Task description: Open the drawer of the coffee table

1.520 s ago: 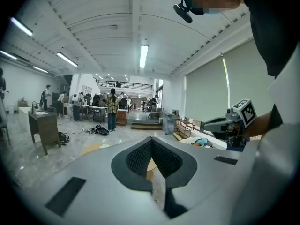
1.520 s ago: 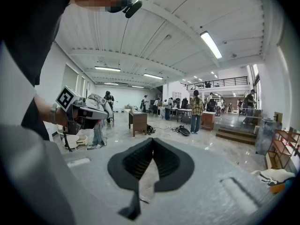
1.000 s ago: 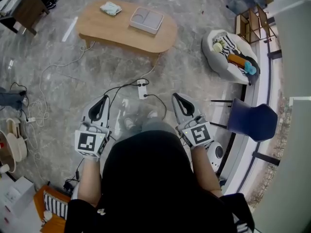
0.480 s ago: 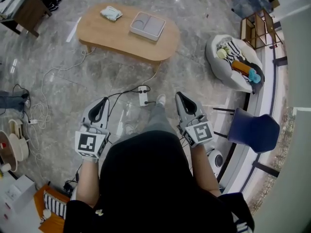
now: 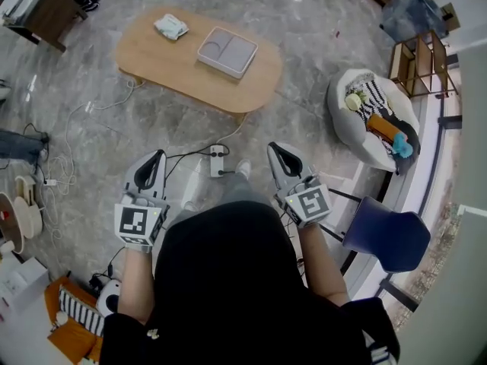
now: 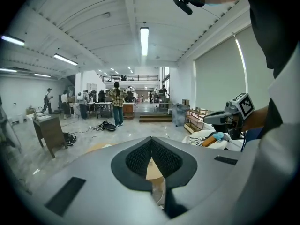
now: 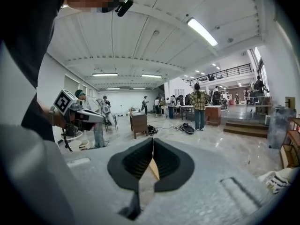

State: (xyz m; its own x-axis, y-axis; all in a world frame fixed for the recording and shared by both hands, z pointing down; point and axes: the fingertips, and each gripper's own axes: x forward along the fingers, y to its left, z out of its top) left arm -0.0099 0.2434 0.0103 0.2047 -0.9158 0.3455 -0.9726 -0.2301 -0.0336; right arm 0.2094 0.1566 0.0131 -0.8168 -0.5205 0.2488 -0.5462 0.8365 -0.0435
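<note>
Coffee-table bench (image 5: 175,71) sits at the top of the head view, well apart from both your claws, w/ grey marble floor (image 5: 319,44) all round it. Its drawer front can't be made out from above. On the bench top, L to R: a folded pale cloth (image 5: 170,26), then a grey two-part tray (image 5: 227,52), near each other but not touching.

Far L, a dark side table (image 5: 42,10) stands in the top corner. Your L claw (image 5: 157,155) is held out in front of you, pointing toward the bench. Its pads are pressed together w/ nothing between them. Btw the two claws a white power strip (image 5: 218,161) lies on the floor, and your shoe tip (image 5: 243,167) shows just beside it. Your R claw (image 5: 274,147) is held about level w/ the L one, likewise closed tight and empty.

Further R, a white beanbag (image 5: 340,114) holds a striped cloth plus orange and teal items. Above it stands a wooden shelf unit (image 5: 426,59). Below it is a blue chair (image 5: 388,238), close to your R arm.
</note>
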